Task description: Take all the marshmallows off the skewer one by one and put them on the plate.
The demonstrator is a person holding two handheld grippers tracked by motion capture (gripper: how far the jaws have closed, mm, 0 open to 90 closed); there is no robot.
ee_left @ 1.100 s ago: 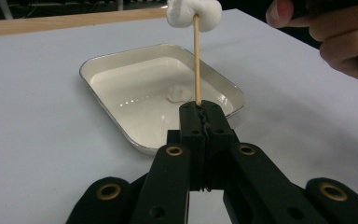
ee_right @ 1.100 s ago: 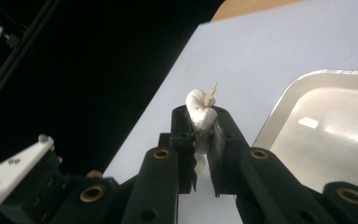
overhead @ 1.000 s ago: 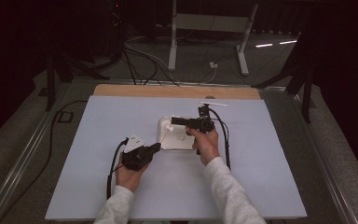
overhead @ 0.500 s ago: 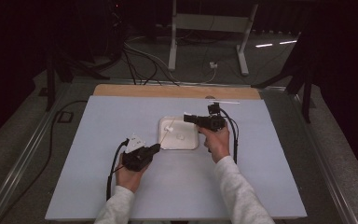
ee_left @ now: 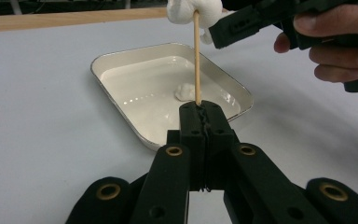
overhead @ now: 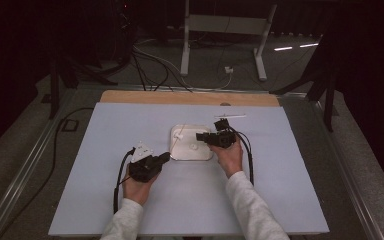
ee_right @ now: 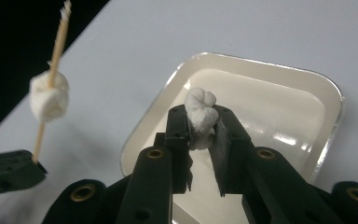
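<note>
- White enamel tray sits mid tabletop; the tabletop has a pale blue-grey cover with a wooden edge at the far side.
- Left gripper has its jaws fully closed on the bottom end of a wooden skewer, which stands upright.
- One marshmallow is threaded on the skewer, well up from the jaws; the skewer tip pokes out above it.
- Right gripper has its jaws clamped on a second marshmallow, squashed between the pads; the jaws have just been opening a little, marshmallow between them.
- In the right gripper view that marshmallow hangs above the tray.
- A third marshmallow lies on the tray floor.
- In the high view the left gripper sits just off the tray's near-left corner and the right gripper at the tray's right edge.
- In the left gripper view the right gripper's jaw tips are next to the skewered marshmallow; touching or not, cannot tell.
- Cables trail from both grippers across the tabletop.
</note>
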